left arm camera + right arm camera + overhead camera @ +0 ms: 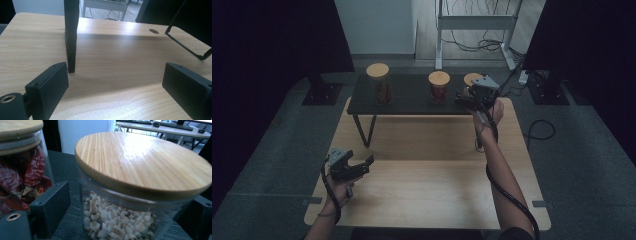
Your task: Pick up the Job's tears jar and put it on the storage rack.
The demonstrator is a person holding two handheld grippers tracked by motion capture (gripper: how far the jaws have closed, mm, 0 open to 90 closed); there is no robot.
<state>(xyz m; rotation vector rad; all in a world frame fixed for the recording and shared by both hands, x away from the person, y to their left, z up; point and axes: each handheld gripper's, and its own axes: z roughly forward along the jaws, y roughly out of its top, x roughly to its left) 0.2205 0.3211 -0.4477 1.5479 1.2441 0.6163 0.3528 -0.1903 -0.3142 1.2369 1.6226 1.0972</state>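
A glass jar of pale grains (pixel 117 222) with a bamboo lid (pixel 140 162) stands on the dark shelf top (pixel 65 167). My right gripper (pixel 125 215) is open with this jar between its jaws; the left finger (pixel 52 205) stands a little off the glass. From above, the right gripper (pixel 464 98) sits at the shelf's right end, in front of that jar's lid (pixel 472 78). My left gripper (pixel 364 165) is open and holds nothing, low over the wooden table (pixel 427 185) at the near left. Between its jaws (pixel 115 85) lies bare wood.
Beside the grain jar stands a jar of red dried chillies (pixel 22 177), mid-shelf from above (pixel 439 87). A taller jar (pixel 378 82) stands at the shelf's left. The black shelf (pixel 412 100) rests on thin legs (pixel 71 37) on the table. Cables and a desk frame (pixel 474 22) lie beyond.
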